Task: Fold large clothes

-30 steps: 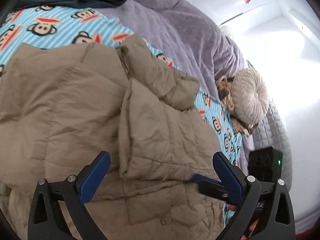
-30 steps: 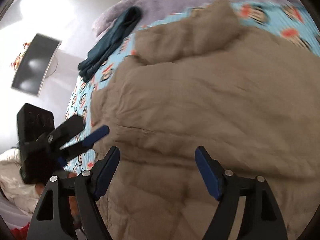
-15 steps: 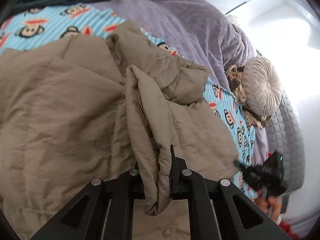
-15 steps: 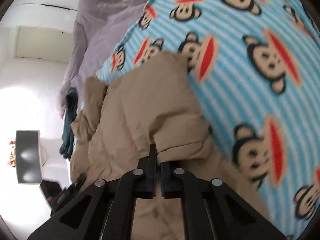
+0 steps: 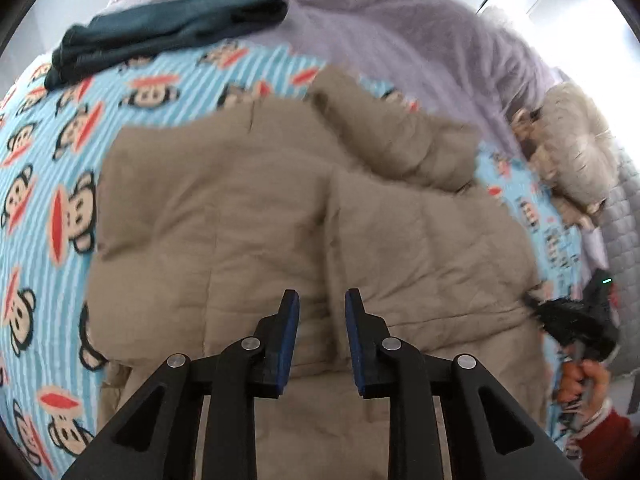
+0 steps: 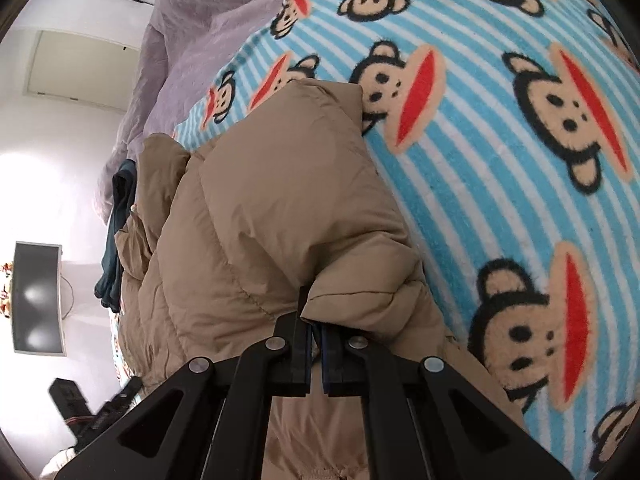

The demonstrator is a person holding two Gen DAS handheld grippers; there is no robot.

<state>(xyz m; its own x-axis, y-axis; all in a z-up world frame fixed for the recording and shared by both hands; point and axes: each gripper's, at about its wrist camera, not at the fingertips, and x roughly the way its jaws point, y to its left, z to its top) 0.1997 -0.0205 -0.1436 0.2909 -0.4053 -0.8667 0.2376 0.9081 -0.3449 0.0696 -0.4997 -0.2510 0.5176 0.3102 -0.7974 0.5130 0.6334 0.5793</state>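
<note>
Two grippers over one tan puffer jacket [image 5: 240,220], spread in rumpled quilted panels across a blue-striped monkey-print blanket [image 5: 60,160] on a bed. For the left gripper [image 5: 322,296]: pointing steeply down above the jacket's middle, blue-padded jaws only narrowly parted and just now opening, nothing between the pads, the fabric lying below them. For the right gripper [image 6: 316,320]: jaws closed tight on a puffy fold at the jacket's edge, tan cloth bulging over the right-hand finger and hiding its tip. From the right wrist view, pinched fold raised a little off the blanket, the rest of the jacket trailing away toward the upper left, bare monkey print filling the whole right side. From the left wrist view, same right gripper small at the jacket's far right edge, with a hand [image 5: 584,380] wrapped around its grip and a red sleeve [image 5: 608,444] below. Along the top, a lilac duvet [image 5: 400,28] bunched behind the blanket, and a dark teal garment [image 5: 168,32] lying across the line where the two meet, well apart from the jacket. At the upper right, blurred, possibly a round cream cushion [image 5: 576,148] beside a grey quilted cover [image 5: 624,216]. On the white wall in the right wrist view, a dark screen [image 6: 36,296].
</note>
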